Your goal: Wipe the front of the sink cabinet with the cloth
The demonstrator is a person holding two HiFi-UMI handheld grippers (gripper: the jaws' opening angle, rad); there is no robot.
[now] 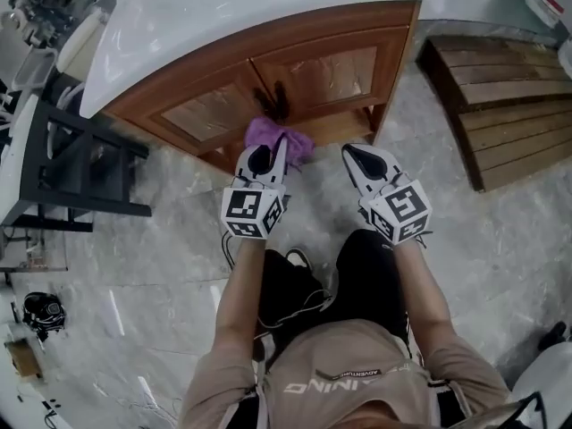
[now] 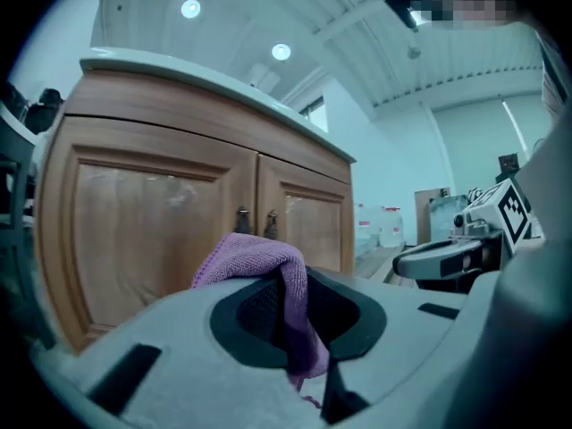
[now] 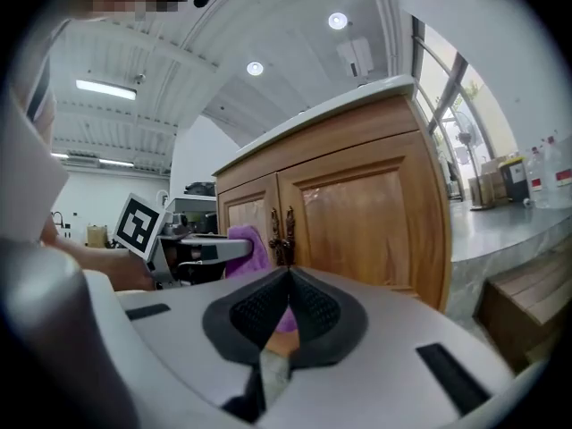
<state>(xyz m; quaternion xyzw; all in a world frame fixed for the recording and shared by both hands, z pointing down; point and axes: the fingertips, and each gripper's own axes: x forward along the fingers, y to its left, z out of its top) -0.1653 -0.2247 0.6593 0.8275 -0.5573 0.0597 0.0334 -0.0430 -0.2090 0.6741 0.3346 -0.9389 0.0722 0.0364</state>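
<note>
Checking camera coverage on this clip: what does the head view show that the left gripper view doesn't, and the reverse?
Head view only: the person's legs and arms, the marble floor, and the left gripper's own marker cube.

Left gripper view only: the ceiling lights, and a close look at that gripper's jaws pinching a fold of the purple cloth.

Both: the cloth, the cabinet's two wooden doors with dark handles, the white countertop, and the right gripper alongside.

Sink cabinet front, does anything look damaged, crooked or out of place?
Nothing stands out. Both cabinet doors sit shut and level, handles side by side, and the purple cloth is held in the left gripper in front of them.
</note>
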